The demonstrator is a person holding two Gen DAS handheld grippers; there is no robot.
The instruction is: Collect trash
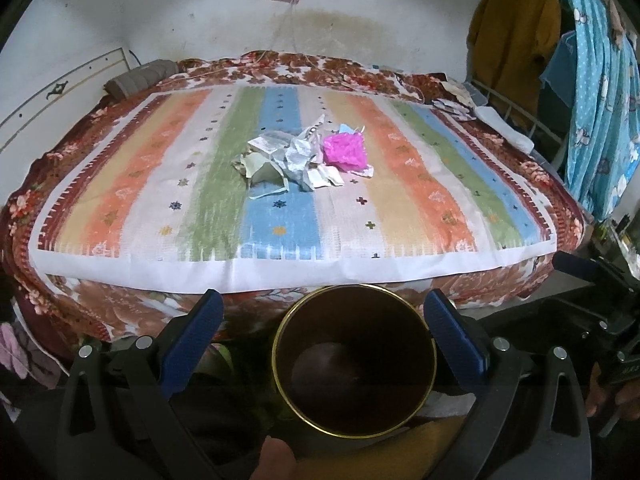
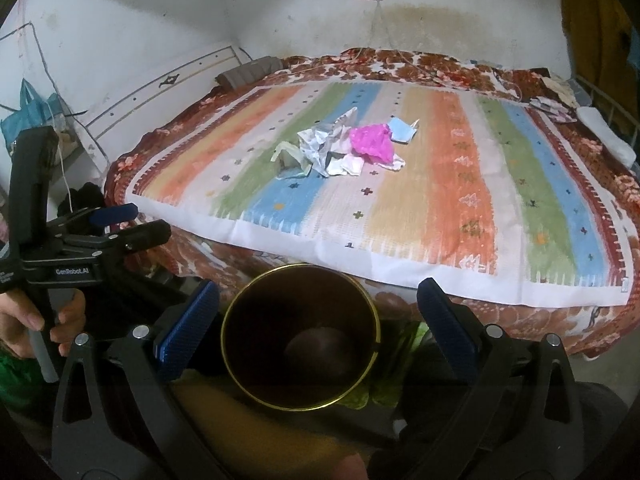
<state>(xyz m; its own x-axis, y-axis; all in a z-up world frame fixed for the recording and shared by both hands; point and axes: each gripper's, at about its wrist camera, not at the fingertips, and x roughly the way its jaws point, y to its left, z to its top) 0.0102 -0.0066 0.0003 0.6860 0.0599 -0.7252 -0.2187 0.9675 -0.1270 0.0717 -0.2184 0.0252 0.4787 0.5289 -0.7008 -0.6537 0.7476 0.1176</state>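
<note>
Left gripper [image 1: 324, 334]: jaws spread wide, holding nothing, poised over a dark bin with a brass-coloured rim [image 1: 354, 360] that stands on the floor just off the near edge of the bed [image 1: 120, 312]. Right gripper [image 2: 318, 330]: likewise spread and empty, hovering above the same bin [image 2: 300, 338], close beside the left one

Trash: a single loose heap [image 1: 304, 160] lying at about the centre of the striped cloth [image 1: 420, 208] that covers the bed. It comprises crumpled whitish and silvery paper [image 1: 298, 158], a pale green scrap [image 1: 260, 168] on the heap's left, a bright pink crumpled plastic piece [image 1: 346, 152] on its right, and a small light-blue piece [image 1: 346, 128] on the far side. No item appears to be in the bin, though its dark interior is hard to read

Governing relation: the heap lies straight ahead of both grippers and well apart from them, across the near half of the bed. Its long axis runs left to right, parallel to the near edge. Judged from the views, the pink piece sits towards the right gripper and the green scrap towards the left; neither is clearly nearer overall

Clearance: the cloth between the near edge and the heap carries nothing. Hanging clothes [image 1: 592, 92] stand beyond the right edge, clear of the reach path
</note>
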